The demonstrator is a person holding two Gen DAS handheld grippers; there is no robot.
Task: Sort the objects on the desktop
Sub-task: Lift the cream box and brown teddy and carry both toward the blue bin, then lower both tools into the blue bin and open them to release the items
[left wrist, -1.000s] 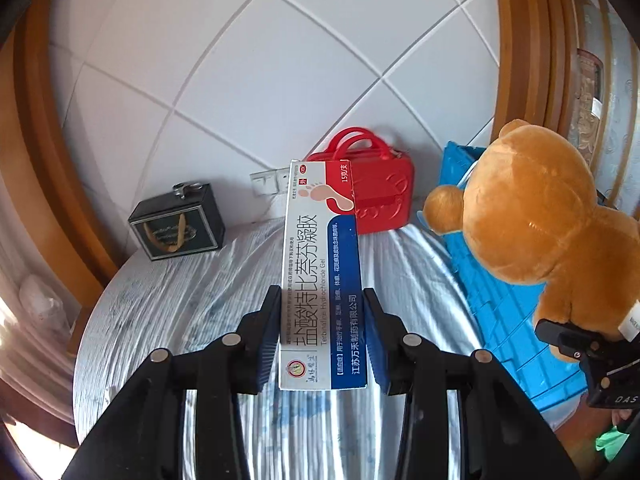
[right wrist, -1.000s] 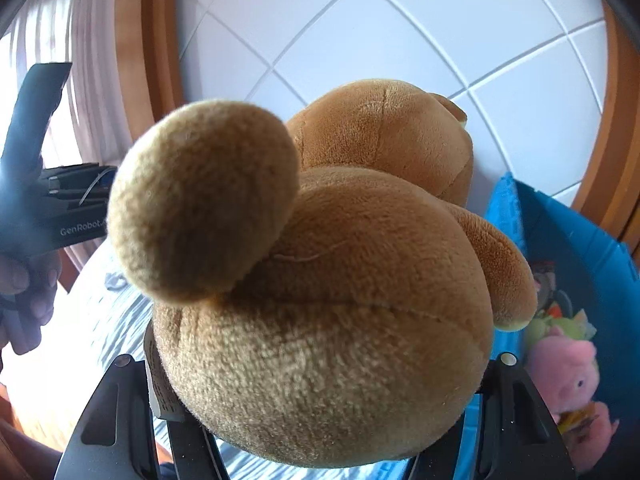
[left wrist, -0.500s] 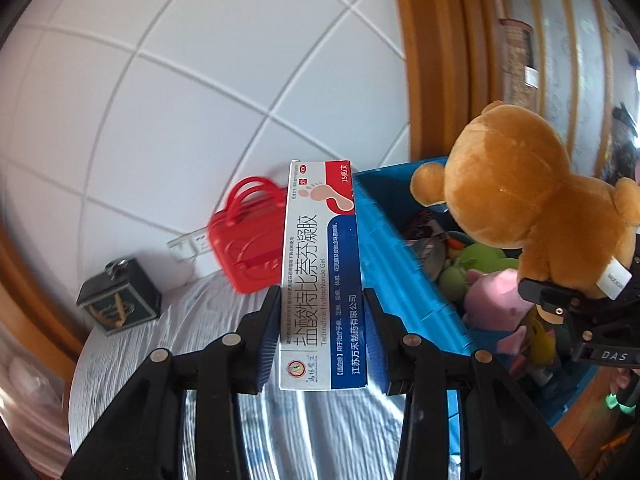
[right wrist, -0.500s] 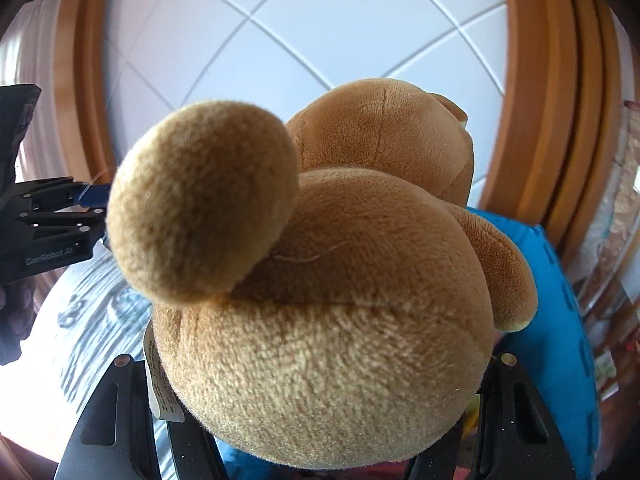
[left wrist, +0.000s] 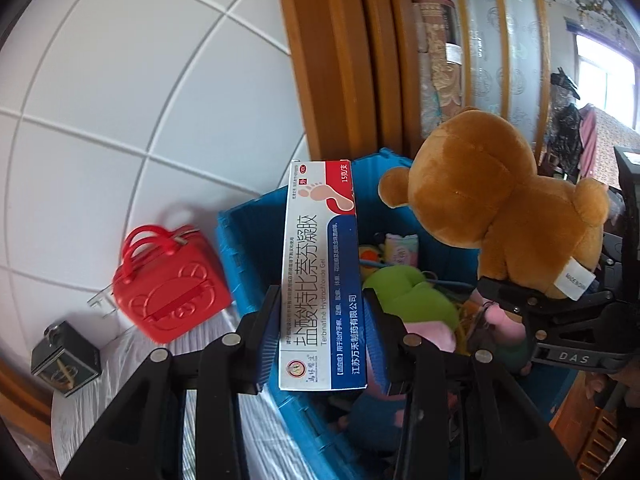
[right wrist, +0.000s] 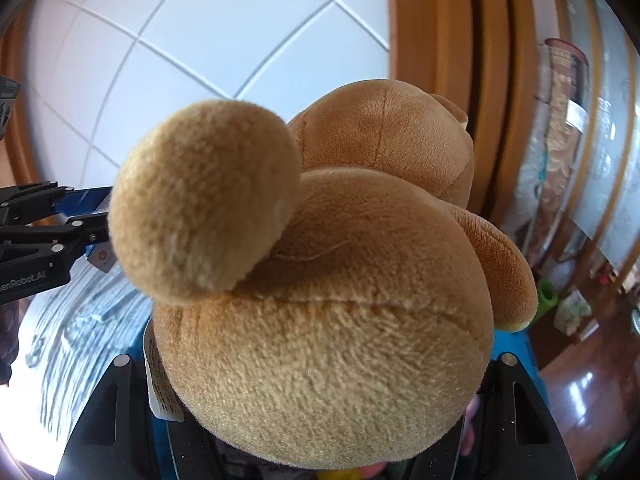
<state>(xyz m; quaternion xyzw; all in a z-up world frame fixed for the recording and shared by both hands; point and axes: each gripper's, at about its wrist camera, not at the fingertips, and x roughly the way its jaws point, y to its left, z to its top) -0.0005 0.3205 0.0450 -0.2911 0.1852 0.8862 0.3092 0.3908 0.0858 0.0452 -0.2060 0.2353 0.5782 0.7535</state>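
The left tongs [left wrist: 322, 316] pinch a medicine box [left wrist: 322, 276] upright over the blue bin [left wrist: 236, 248] — soft toys [left wrist: 408, 296] fill it. At 3 o'clock, the right tongs [left wrist: 516, 300] clamp a brown teddy bear [left wrist: 492, 208] above that bin; a red case [left wrist: 168, 292] sits on the surface [left wrist: 132, 364] at 9 o'clock.

Glossy printed cardboard ointment box [left wrist: 322, 280] between the matt black plastic left tongs [left wrist: 320, 344], fuzzy brown plush teddy bear [right wrist: 320, 300] filling the right tongs [right wrist: 320, 420], shiny red plastic toy handbag [left wrist: 168, 292] left of them, ribbed blue plastic crate [left wrist: 248, 248] ahead, glossy white wall tiles [left wrist: 120, 80] beyond

The left tool [left wrist: 322, 312] and right tool [right wrist: 320, 412] both stand clamped, angled downward, side by side.
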